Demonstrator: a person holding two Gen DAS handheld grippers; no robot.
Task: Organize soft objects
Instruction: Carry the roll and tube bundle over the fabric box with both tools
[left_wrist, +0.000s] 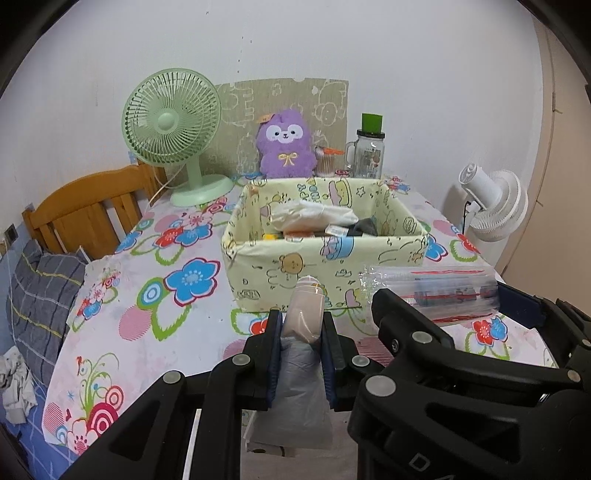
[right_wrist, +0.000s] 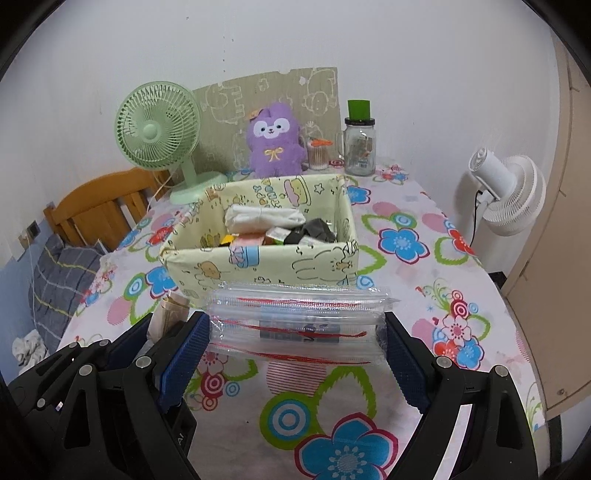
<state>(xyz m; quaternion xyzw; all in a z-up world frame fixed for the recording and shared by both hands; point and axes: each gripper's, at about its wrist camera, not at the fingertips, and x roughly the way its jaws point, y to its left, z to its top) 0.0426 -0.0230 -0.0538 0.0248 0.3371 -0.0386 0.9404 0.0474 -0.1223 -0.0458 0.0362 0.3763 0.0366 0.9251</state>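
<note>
Right wrist: right claw (right_wrist: 293, 354) wide, spanning clear packet (right_wrist: 295, 325); left claw (left_wrist: 301, 354) pinching plastic roll (left_wrist: 306, 314) near bin (left_wrist: 325, 273) front edge.

Clear bag pack (right_wrist: 295, 321) between fingers (right_wrist: 404, 365)

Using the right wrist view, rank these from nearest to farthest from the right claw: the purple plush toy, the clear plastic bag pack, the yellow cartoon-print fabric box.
1. The clear plastic bag pack with red lines, lying between the fingers of the right claw.
2. The pale yellow cartoon-print fabric box, just behind the pack, mid-table.
3. The purple plush toy, at the table's far edge by the wall.
</note>
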